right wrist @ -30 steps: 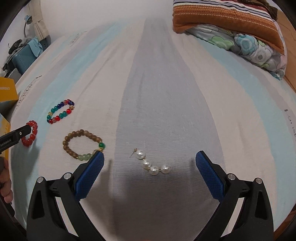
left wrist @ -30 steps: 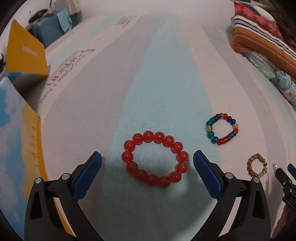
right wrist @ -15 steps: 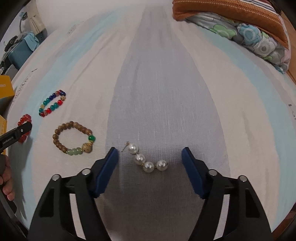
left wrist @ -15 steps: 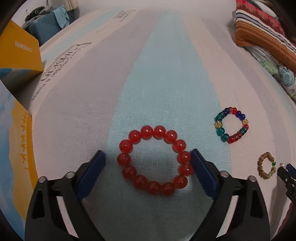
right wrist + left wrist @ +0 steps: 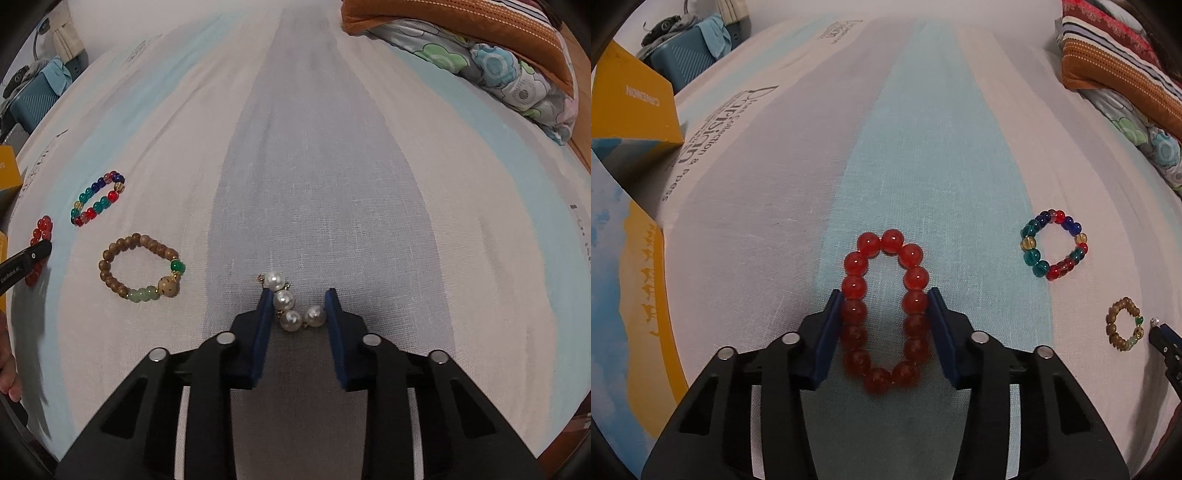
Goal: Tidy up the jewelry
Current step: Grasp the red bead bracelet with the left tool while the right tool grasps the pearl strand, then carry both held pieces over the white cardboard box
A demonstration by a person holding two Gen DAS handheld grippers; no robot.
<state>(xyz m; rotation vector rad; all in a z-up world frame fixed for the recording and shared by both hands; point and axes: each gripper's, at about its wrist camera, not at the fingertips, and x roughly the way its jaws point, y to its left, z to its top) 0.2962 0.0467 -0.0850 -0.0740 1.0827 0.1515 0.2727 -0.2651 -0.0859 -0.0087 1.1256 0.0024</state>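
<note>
My left gripper point(image 5: 884, 299) is shut on the red bead bracelet point(image 5: 886, 310), squeezed into a narrow oval on the striped bedsheet. My right gripper point(image 5: 297, 295) is shut on a short pearl string point(image 5: 291, 304) lying on the sheet, its pads touching the pearls on both sides. A multicolour bead bracelet point(image 5: 1054, 243) and a brown wooden bracelet point(image 5: 1124, 328) lie to the right of the red one. In the right wrist view the wooden bracelet point(image 5: 142, 269), the multicolour bracelet point(image 5: 98, 203) and the red bracelet point(image 5: 40, 236) lie to the left.
Yellow and blue boxes point(image 5: 631, 107) stand at the left edge of the bed. Folded blankets and a floral quilt point(image 5: 491, 59) lie at the far right. A blue basket point(image 5: 683, 62) is beyond the bed at the far left.
Both grippers have closed from wide open: the left onto the red bracelet, pressing it into an oval, the right onto the pearl string. Both moved slightly forward.
</note>
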